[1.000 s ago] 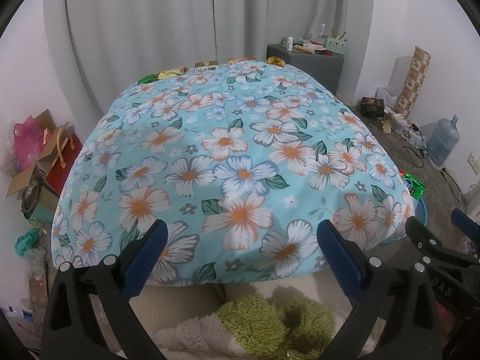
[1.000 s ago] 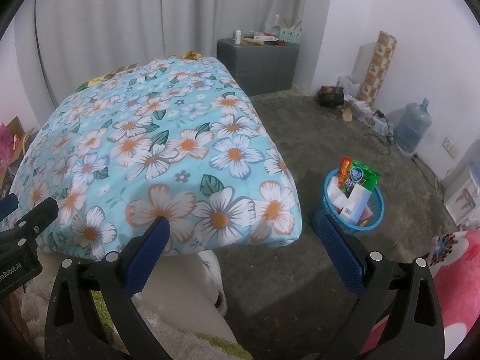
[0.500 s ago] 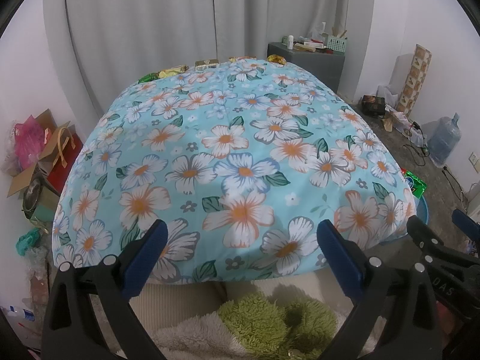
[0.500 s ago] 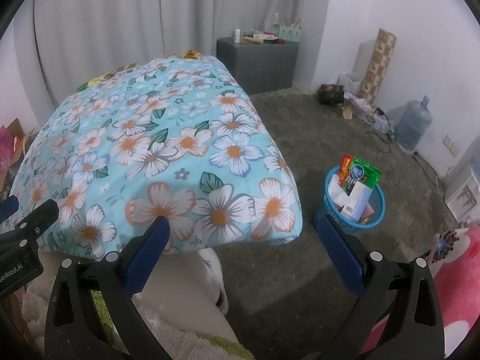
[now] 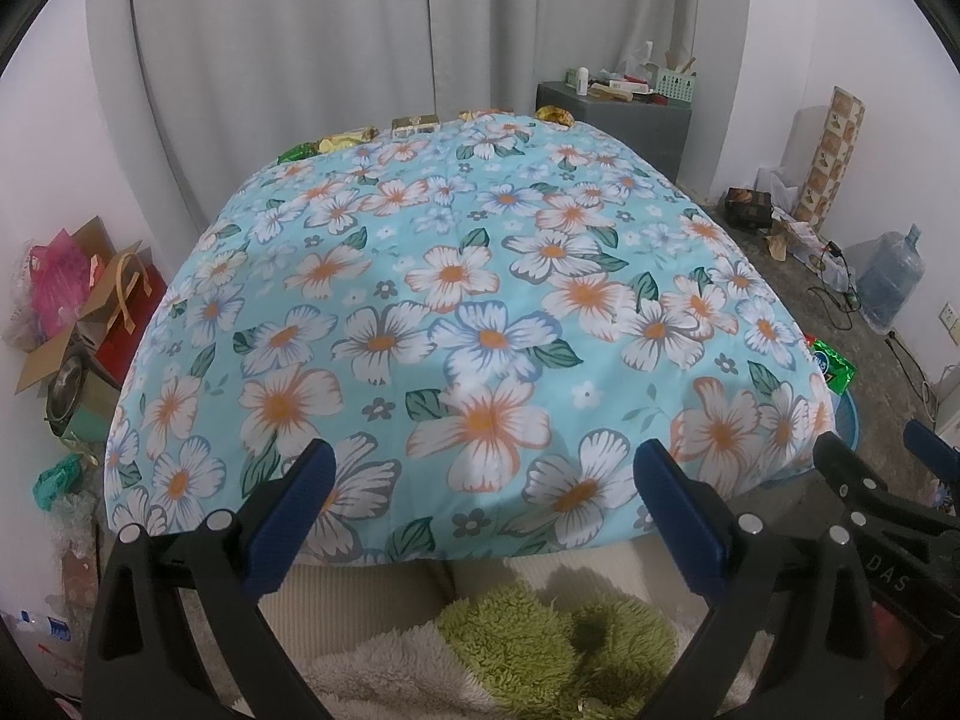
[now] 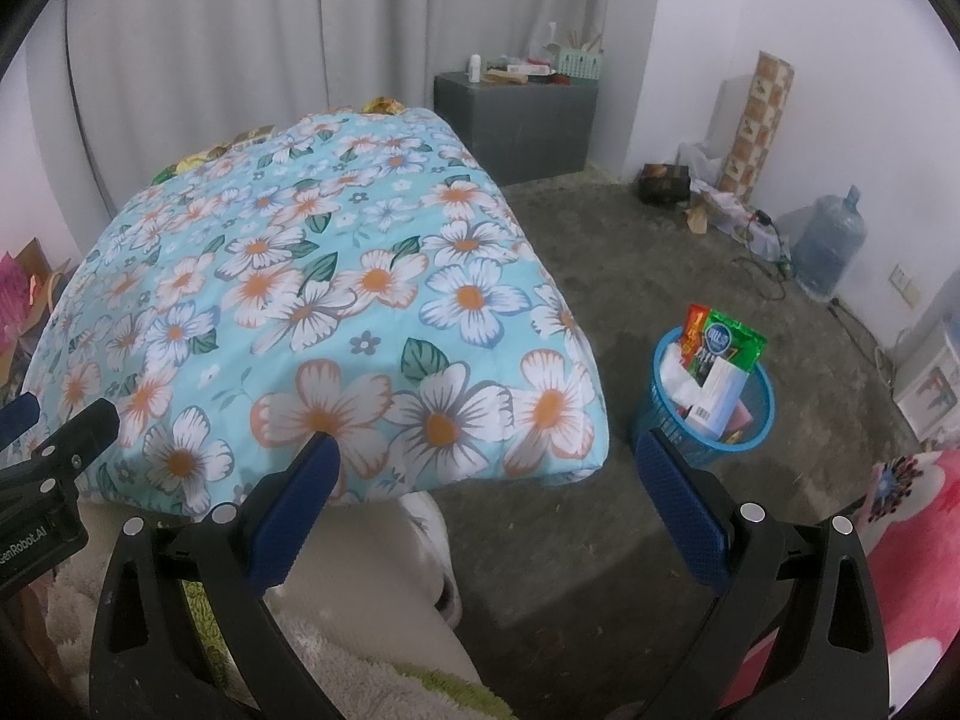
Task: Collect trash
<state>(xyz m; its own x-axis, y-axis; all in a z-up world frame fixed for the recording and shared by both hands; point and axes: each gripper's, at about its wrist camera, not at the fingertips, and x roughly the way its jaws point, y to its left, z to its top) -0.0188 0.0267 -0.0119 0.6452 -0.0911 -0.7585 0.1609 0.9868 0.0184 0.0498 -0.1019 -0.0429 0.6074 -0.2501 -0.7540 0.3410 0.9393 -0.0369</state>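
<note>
Where wrappers (image 5: 414, 124) lie, colours look crumpled

Light-blue quilt (image 5: 468, 300) with white-orange flowers; blue basket (image 6: 756, 426); grey curtain (image 5: 360, 30).

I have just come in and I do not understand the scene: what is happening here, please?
A person holds two grippers, the left gripper and right gripper, both open and empty, over the near end of a floral quilt. Wrappers lie along its far edge. A blue basket on the floor already holds trash.
</note>
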